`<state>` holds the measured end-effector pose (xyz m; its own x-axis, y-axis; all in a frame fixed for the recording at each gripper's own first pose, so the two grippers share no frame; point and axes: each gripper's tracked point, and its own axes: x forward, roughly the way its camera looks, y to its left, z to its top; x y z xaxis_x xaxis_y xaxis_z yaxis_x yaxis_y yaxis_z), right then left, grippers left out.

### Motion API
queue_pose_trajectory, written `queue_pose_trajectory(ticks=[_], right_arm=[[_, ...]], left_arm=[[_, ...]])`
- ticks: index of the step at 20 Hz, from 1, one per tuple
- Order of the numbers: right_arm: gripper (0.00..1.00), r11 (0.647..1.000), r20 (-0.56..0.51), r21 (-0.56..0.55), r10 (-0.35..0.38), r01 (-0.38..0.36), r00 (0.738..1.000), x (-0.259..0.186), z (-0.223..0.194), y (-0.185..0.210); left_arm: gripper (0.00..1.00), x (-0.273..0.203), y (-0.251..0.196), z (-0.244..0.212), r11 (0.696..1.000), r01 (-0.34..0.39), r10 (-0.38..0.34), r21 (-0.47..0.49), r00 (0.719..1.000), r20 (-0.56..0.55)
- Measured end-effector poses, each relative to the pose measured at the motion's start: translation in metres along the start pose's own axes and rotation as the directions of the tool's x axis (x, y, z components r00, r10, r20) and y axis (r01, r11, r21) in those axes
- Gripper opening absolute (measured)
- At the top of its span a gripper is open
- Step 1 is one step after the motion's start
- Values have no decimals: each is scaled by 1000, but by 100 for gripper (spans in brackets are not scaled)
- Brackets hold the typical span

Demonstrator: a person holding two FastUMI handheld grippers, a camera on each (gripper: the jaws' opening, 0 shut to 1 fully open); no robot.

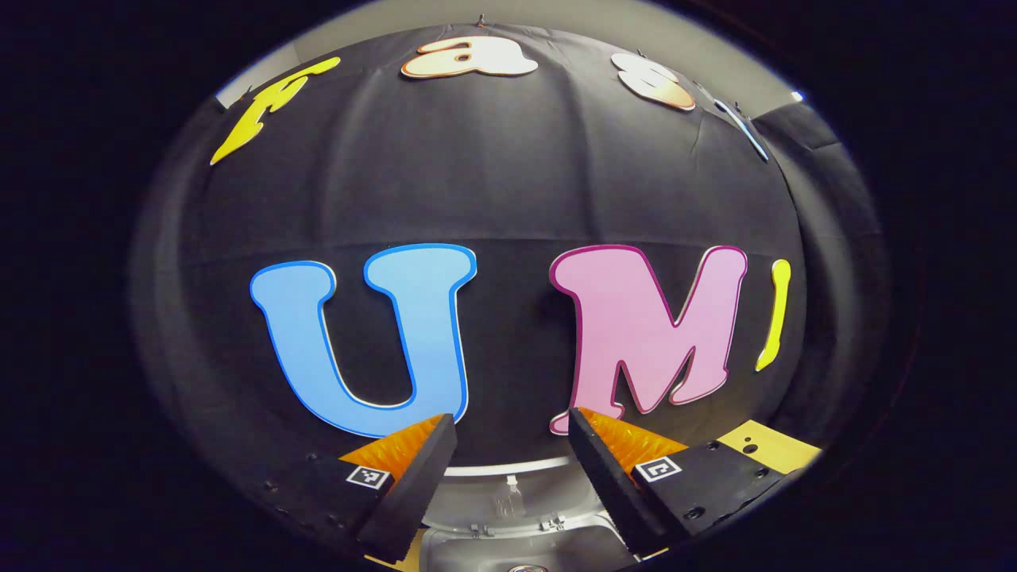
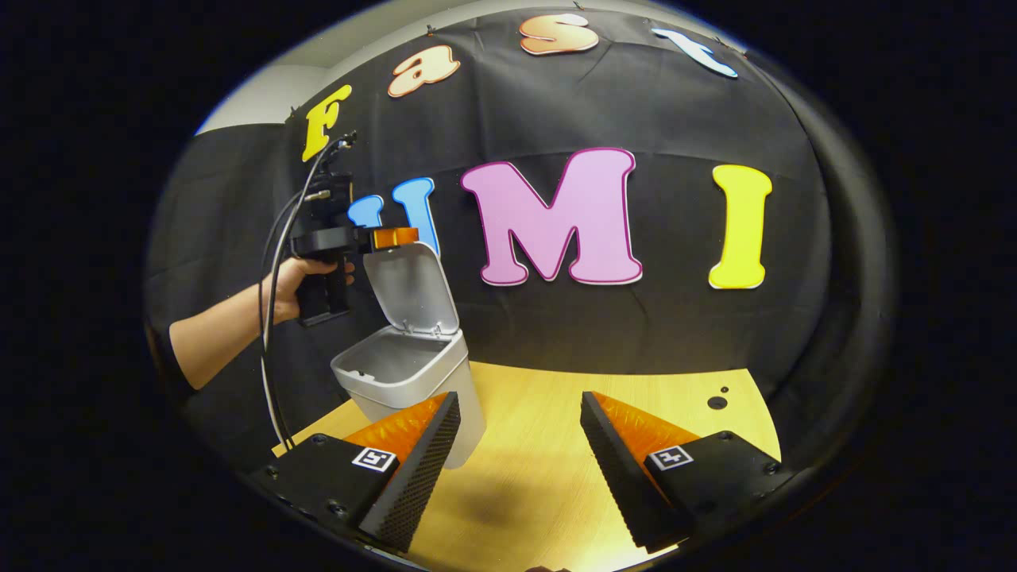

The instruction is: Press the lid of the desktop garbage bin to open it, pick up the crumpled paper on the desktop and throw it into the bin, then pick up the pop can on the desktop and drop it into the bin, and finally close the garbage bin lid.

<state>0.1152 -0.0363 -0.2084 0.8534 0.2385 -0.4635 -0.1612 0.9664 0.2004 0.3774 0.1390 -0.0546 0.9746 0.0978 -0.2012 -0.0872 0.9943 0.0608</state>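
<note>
A: Where's the bin (image 2: 413, 373)?

B: Far left on the worktop (image 2: 572, 445), lid (image 2: 413, 290) up. No paper or can on the worktop, so I judge closing is your step.

A: Grippers?

B: Both wide, empty. Left gripper (image 1: 512, 465) sits at the lid's top edge; right gripper (image 2: 520, 469) hangs over bare worktop.

A: How?

B: Push the lid's top toward you and down, slowly, until it latches.

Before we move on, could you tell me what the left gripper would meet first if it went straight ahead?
Probably the booth wall: the open left gripper points over the bin's raised lid, though depth is unclear.
</note>
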Motion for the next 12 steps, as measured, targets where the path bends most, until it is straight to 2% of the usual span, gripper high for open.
queue_pose_trajectory(ticks=[4,9,10,12], right_arm=[[99,1000,-9,-7,-21,21,1000,-4,-5,-11],[99,1000,-17,-3,-31,31,999,-9,-12,-17],[99,1000,-21,-4,-31,31,999,-11,-15,-18],[99,1000,-20,-5,-30,30,999,-14,-17,-17]], left_arm=[[98,-40,-6,-21,997,3,-9,-75,997,-81],[98,-96,-21,-70,997,-36,27,-74,993,-117],[96,-107,-23,-86,996,-39,30,-77,992,-125],[98,-122,-30,-114,996,-41,29,-85,990,-137]])
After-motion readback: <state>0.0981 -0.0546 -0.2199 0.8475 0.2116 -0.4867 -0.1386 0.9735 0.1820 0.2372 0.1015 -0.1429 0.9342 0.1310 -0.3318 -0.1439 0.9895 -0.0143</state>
